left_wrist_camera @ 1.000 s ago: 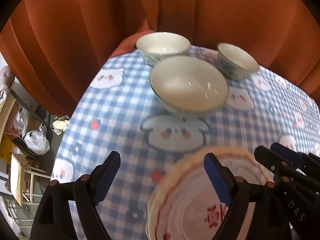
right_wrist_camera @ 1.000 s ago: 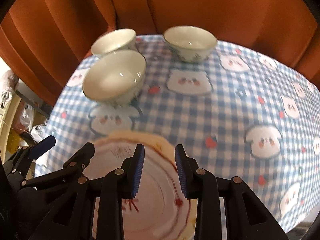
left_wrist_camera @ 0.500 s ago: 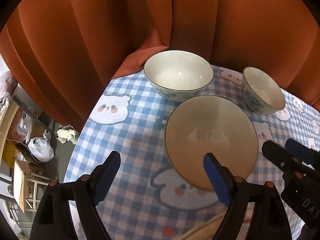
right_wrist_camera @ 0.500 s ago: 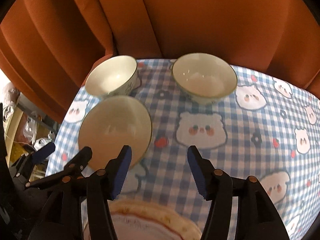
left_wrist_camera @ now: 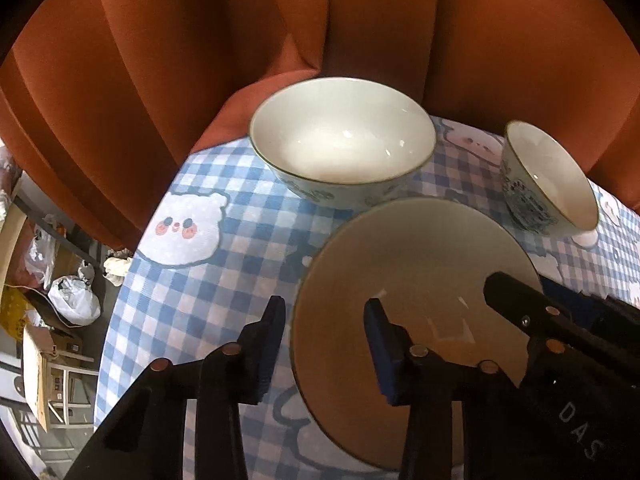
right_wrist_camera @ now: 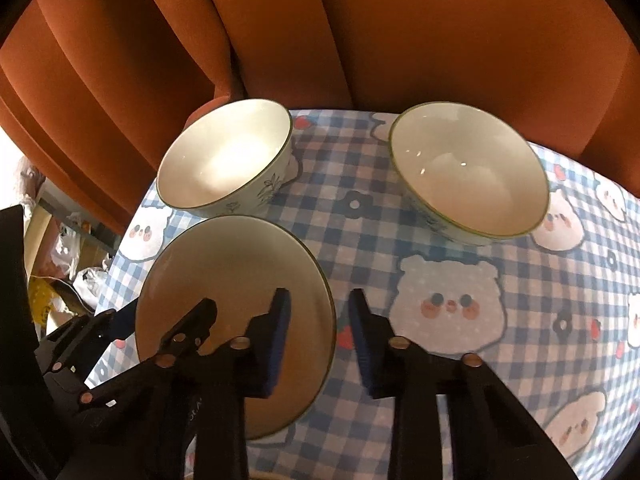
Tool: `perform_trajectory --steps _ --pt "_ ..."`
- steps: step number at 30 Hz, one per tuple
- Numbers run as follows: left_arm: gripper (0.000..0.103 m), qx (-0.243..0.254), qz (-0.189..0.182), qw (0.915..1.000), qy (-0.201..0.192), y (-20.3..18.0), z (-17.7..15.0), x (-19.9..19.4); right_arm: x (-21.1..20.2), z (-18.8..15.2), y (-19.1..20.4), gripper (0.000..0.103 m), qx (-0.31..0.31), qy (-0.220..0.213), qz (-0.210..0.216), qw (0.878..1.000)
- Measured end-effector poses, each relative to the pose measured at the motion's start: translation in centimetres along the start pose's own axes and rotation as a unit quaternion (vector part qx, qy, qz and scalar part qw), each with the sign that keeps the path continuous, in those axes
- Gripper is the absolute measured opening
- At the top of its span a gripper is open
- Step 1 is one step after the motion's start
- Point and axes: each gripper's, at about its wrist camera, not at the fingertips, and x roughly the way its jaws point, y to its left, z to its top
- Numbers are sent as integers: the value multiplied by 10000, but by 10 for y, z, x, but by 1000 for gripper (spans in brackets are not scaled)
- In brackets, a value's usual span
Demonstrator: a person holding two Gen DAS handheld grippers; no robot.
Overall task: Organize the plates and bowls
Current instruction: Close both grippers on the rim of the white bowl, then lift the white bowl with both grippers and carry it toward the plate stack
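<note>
Three white bowls with green rims stand on the blue checked tablecloth. My two grippers sit over the nearest bowl. My left gripper straddles its left rim, one finger outside and one inside. Its jaws are closing and the pads stand clear of the rim. My right gripper straddles the right rim the same way, jaws closing, pads also off the rim. A second bowl stands behind at the table's far edge. The third bowl is off to the right.
An orange curtain hangs close behind the table. The table's edge curves down the left. Below it lie white bags and a wooden stool. Bare cloth shows to the right of the bowls.
Both grippers moved forward from over a red-patterned plate to the nearest bowl; the plate left view. Left jaws narrowed around the bowl's rim. Right jaws widened, then narrowed around the opposite rim.
</note>
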Motion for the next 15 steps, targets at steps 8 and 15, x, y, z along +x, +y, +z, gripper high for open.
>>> perform_trajectory --steps 8,15 --pt "29 -60 -26 9998 184 -3 4 5 6 4 -2 17 108 112 78 9998" --pt "27 10 -9 9999 132 -5 4 -2 3 3 1 17 54 116 -41 9999"
